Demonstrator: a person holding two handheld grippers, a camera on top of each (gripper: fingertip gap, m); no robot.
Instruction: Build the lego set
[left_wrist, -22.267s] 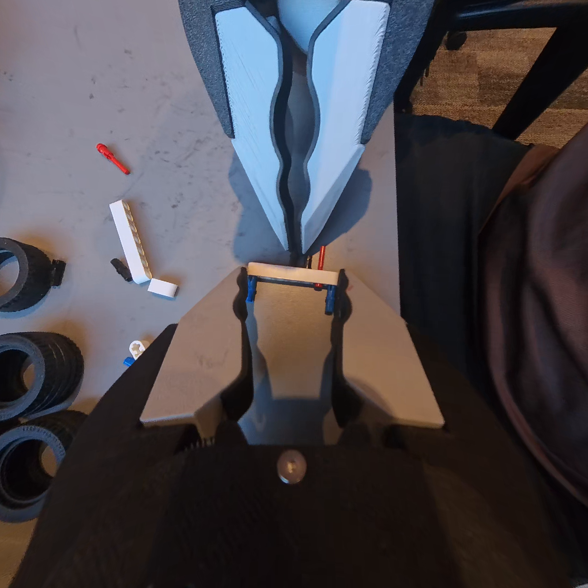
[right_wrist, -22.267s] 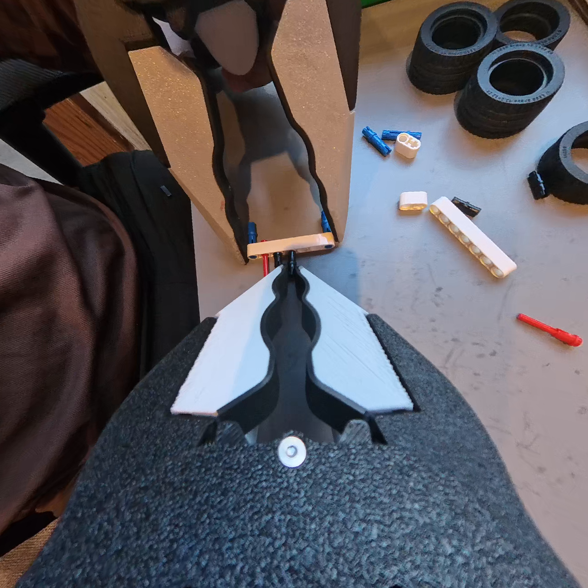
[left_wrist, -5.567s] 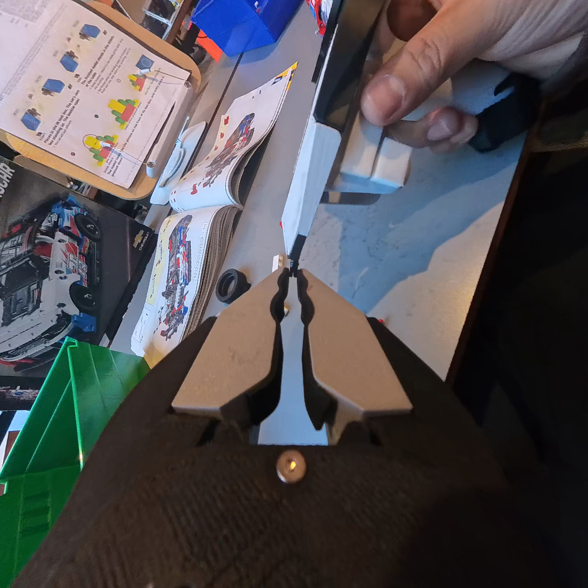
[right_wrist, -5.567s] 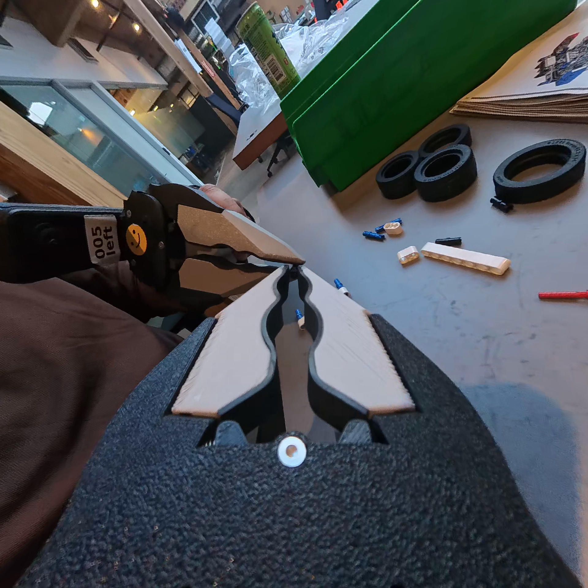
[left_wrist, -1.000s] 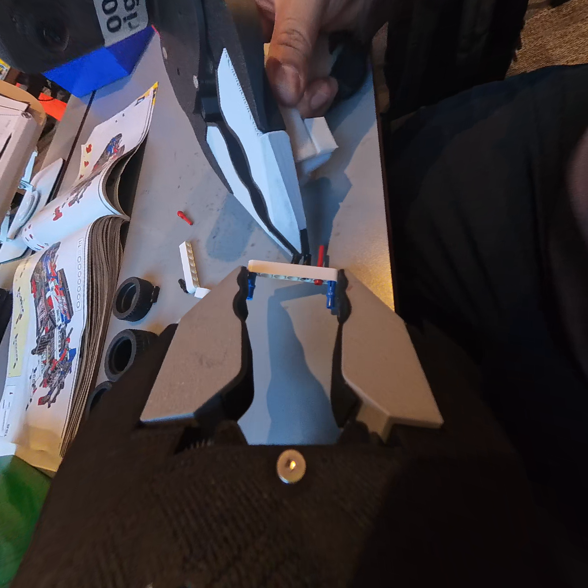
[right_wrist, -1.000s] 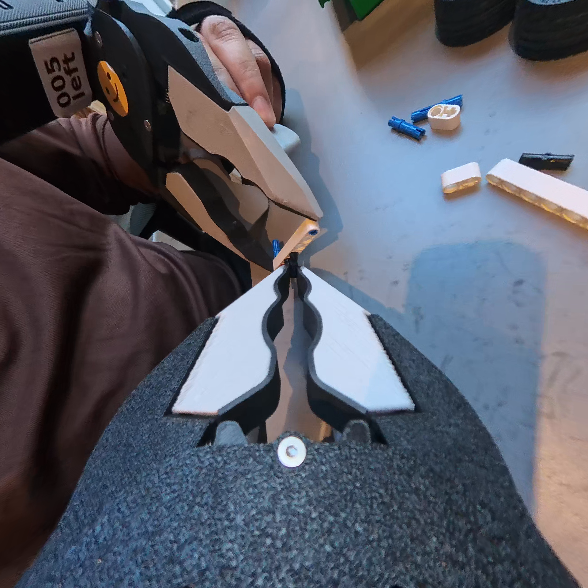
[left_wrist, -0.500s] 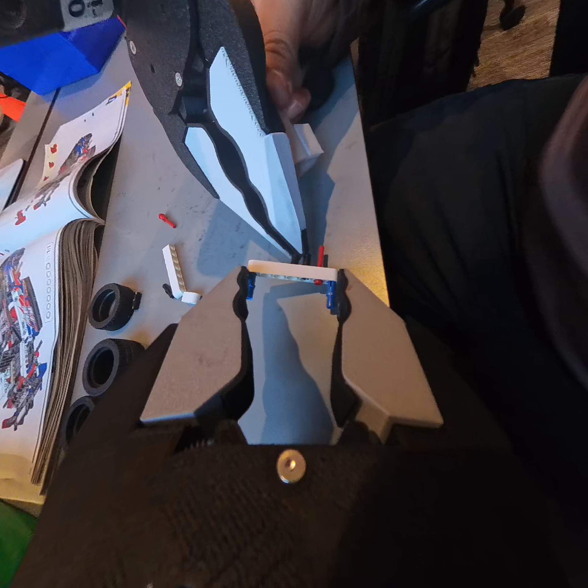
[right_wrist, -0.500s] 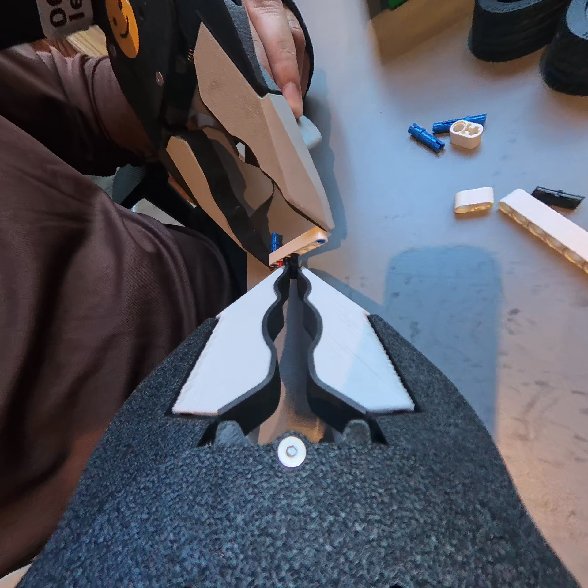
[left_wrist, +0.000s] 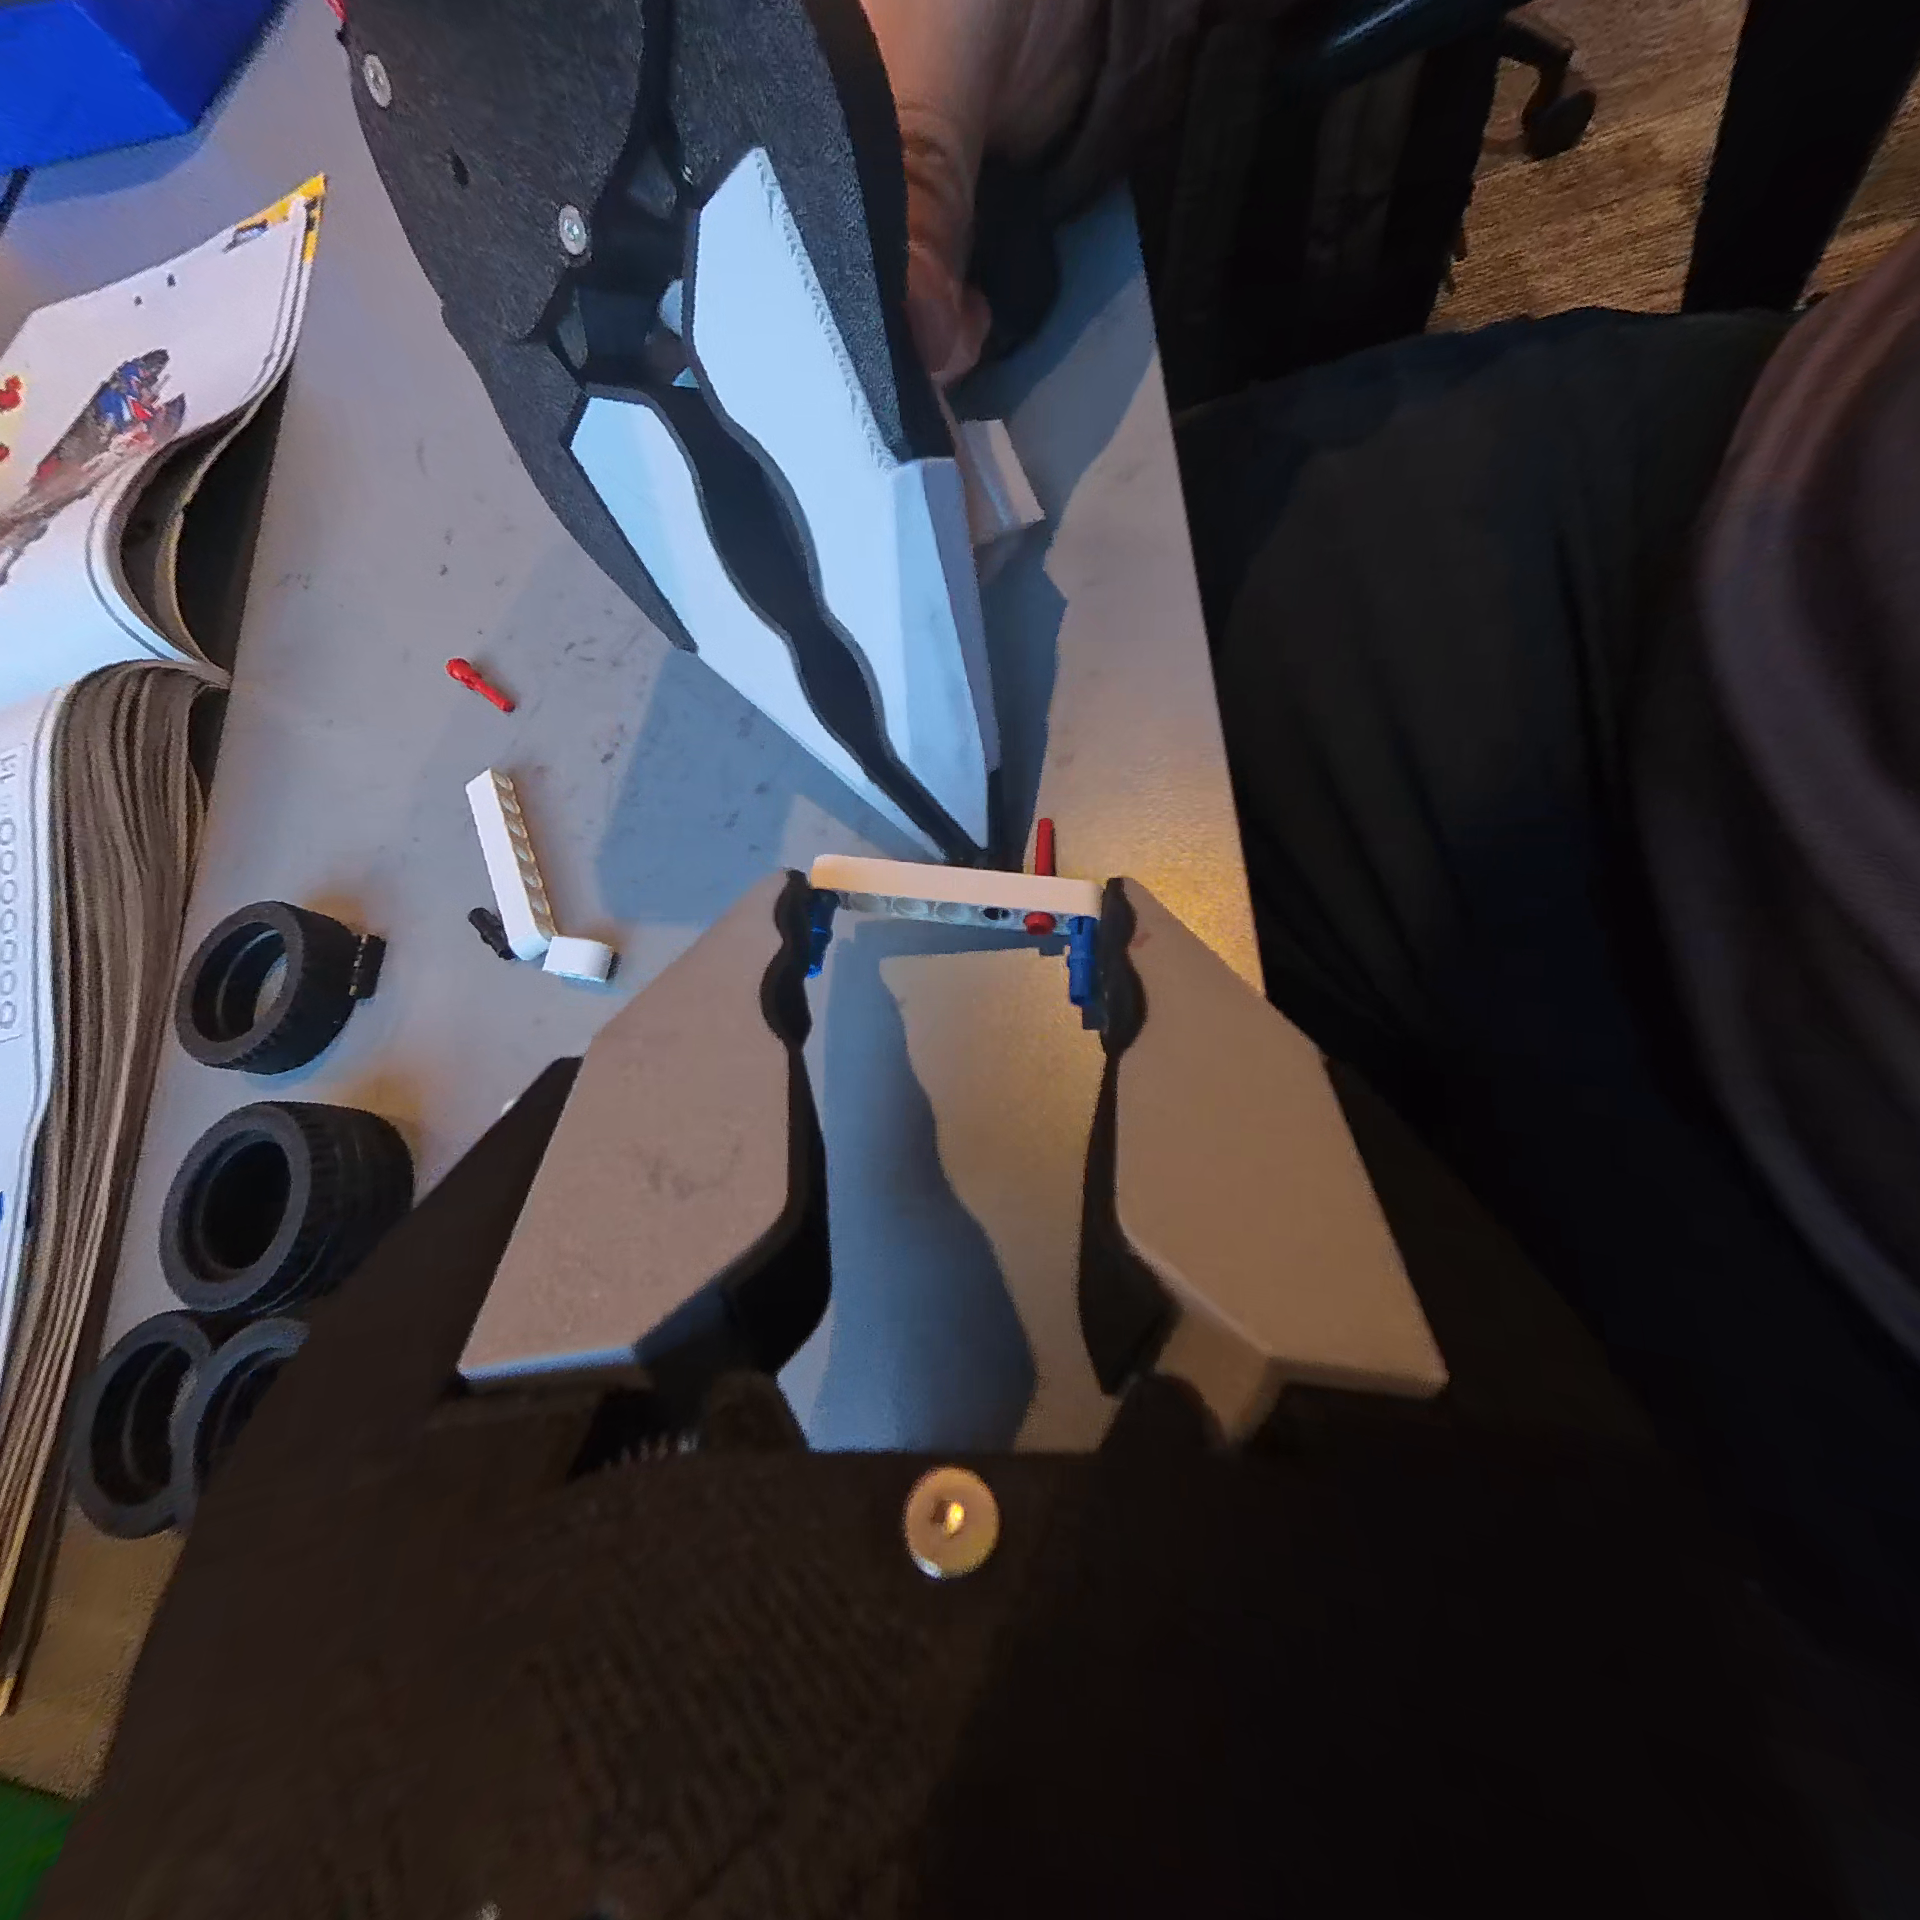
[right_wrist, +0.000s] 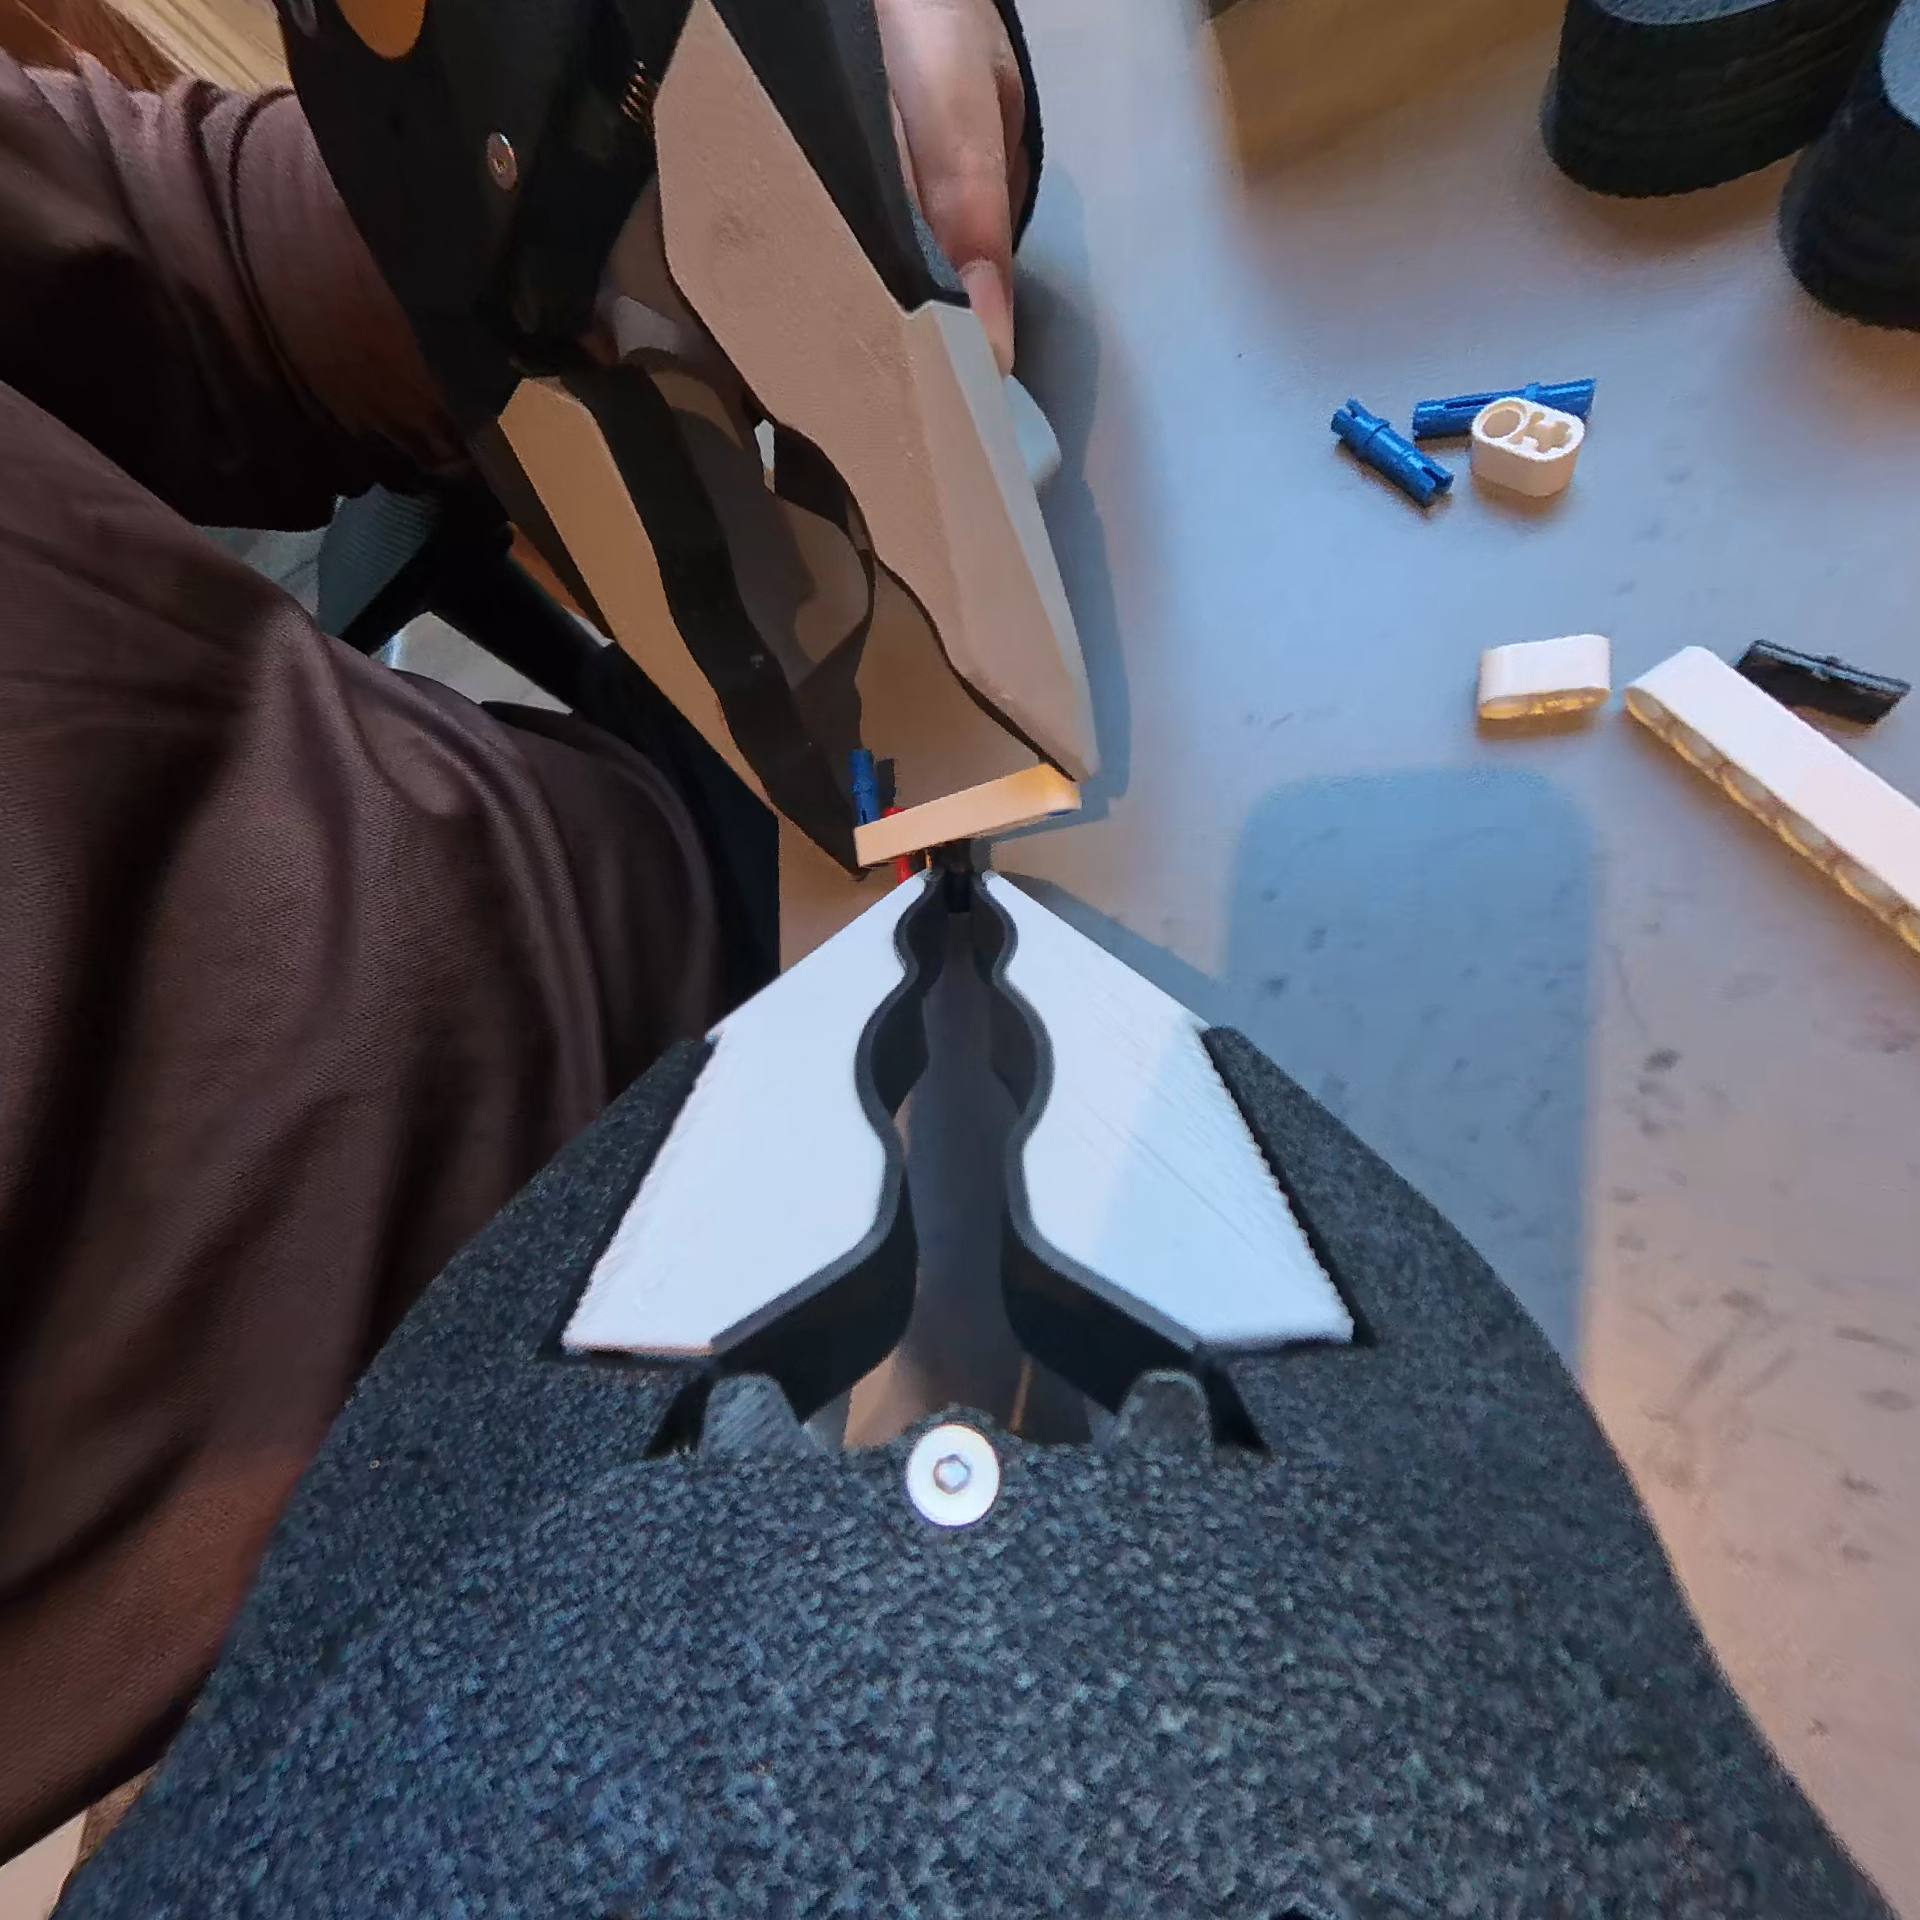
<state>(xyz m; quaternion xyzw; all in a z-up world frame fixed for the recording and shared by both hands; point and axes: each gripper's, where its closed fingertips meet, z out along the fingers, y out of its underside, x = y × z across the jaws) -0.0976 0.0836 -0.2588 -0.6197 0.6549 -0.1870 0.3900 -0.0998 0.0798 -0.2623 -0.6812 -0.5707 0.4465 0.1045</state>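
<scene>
My left gripper (left_wrist: 954, 914) is shut on a white beam (left_wrist: 951, 889) held crosswise between its grey fingertips, above the table's near edge. Blue pins (left_wrist: 1081, 948) stick out at both beam ends and a red pin (left_wrist: 1043, 840) stands in it. My right gripper (right_wrist: 956, 878), with white fingers, is shut on a small black pin (right_wrist: 954, 860) and presses it against the beam (right_wrist: 966, 808). The right gripper also shows in the left wrist view (left_wrist: 977, 847), coming in from above.
On the grey table (left_wrist: 416, 540) lie a second white beam (left_wrist: 509, 847), a short white connector (right_wrist: 1543, 675), a black pin (right_wrist: 1818, 681), two blue pins (right_wrist: 1387, 452), a red axle (left_wrist: 478, 681), several black tyres (left_wrist: 281, 1210) and an open instruction book (left_wrist: 94, 727). A person's dark-clothed lap (left_wrist: 1558, 831) is right of the table edge. Both grippers' tips are close together, under 4 cm apart. The short white connector (right_wrist: 1543, 675) is about 6 centimetres from my left fingertips. Seen from the left wrist view (left_wrist: 574, 956) as well.
Both grippers stay shut and joined at the beam. The pair has tilted and shifted slightly over the last second, so more of the table's left side shows; the black pin stays against the beam.
</scene>
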